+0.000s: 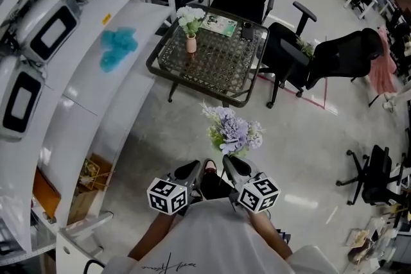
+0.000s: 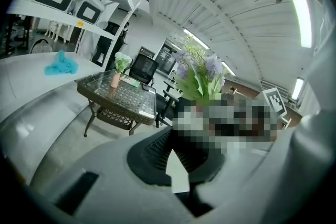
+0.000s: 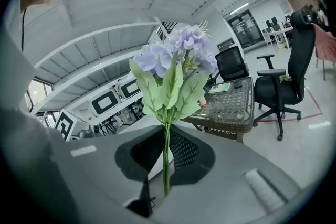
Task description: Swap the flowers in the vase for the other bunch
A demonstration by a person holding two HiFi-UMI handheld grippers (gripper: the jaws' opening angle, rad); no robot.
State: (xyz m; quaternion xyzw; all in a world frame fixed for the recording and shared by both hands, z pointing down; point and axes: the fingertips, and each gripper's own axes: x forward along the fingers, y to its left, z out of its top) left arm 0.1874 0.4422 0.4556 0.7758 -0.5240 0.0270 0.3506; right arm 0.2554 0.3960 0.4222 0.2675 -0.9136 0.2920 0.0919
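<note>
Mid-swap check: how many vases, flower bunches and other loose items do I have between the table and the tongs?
Vases: 1, the pink vase
Flower bunches: 2, the white bunch in it and the purple bunch clamped in the right tongs
Booklets: 1
Dark phone-like items: 1
Total: 5

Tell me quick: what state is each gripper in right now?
Left gripper: closed, nothing between its jaws.
Right gripper: closed on the stem of the purple flower bunch.
</note>
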